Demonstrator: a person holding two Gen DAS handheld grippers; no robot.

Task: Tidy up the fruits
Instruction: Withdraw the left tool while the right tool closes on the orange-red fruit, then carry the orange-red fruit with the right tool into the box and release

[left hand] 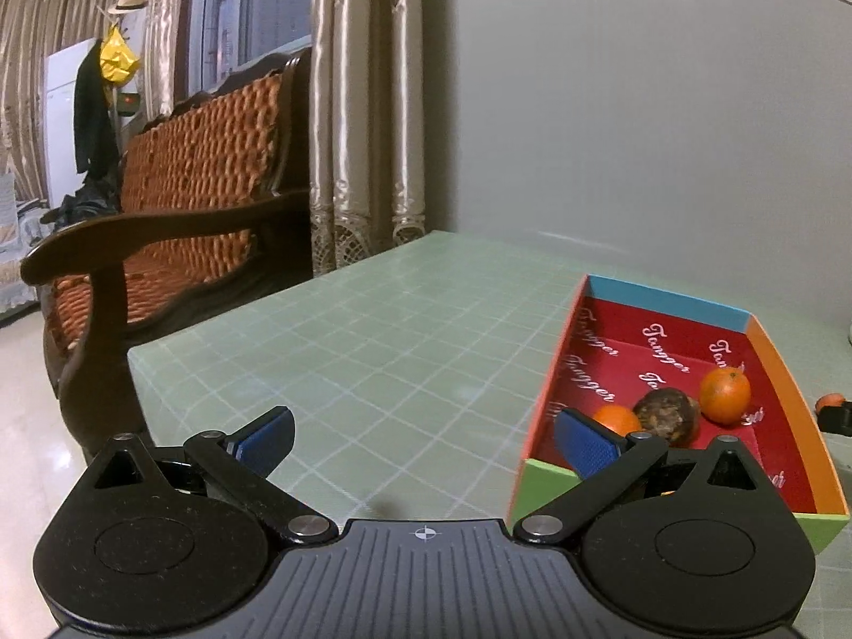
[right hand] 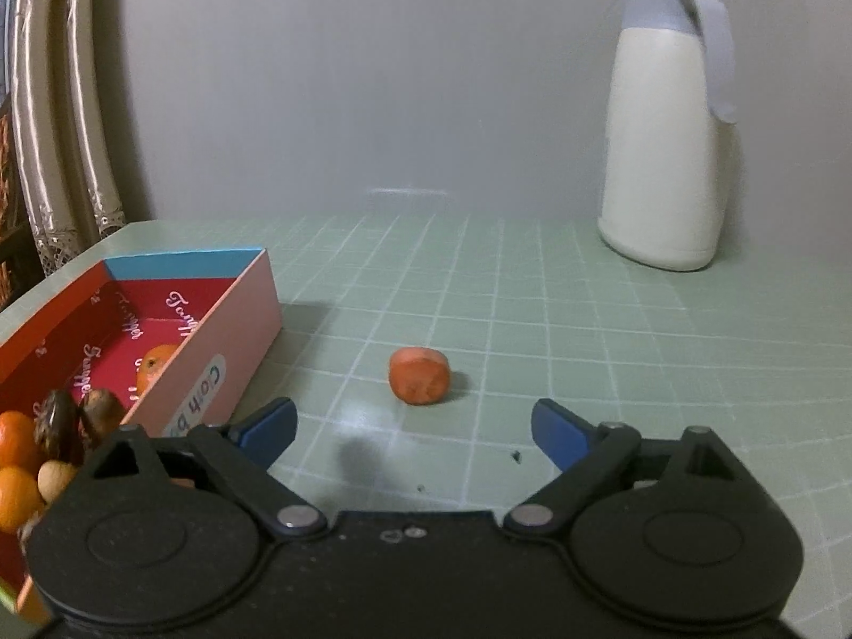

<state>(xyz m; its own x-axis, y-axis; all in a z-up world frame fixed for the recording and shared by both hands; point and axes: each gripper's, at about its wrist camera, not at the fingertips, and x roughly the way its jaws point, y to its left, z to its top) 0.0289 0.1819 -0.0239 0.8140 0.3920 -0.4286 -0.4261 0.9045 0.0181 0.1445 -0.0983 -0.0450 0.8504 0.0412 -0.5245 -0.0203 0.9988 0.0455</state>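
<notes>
The loose orange piece (right hand: 419, 375) you have in front of your right gripper (right hand: 414, 434) lies alone on the green gridded worktop (right hand: 559, 330), its flat cut face turned toward you. It sits just beyond the blue fingertips (right hand: 271, 426), roughly centred between them, and nothing touches it. Your right jaws stand wide apart with nothing between the pads.

To the left of that piece, close by, is the open box (right hand: 234, 341) with the red lining and white script. Its pink outer wall faces the piece and stands between it and the fruit inside. In the box you can see an orange (right hand: 154, 365) against the far side, and nearer you two more oranges (right hand: 16, 439), a dark brown fruit (right hand: 56, 423) and a pale round one (right hand: 56, 479) crowded in the near corner.

Far right on the worktop, well apart from the piece, a cream jug (right hand: 665, 149) with a grey lid stands upright by the grey wall (right hand: 373, 80).

Your left gripper (left hand: 423, 439) is released too, jaws spread and empty over bare worktop, the right fingertip overlapping the box's near left corner. Left of the worktop stands a wooden bench (left hand: 175, 202) with an orange woven cushion, curtains (left hand: 362, 106) behind it.
</notes>
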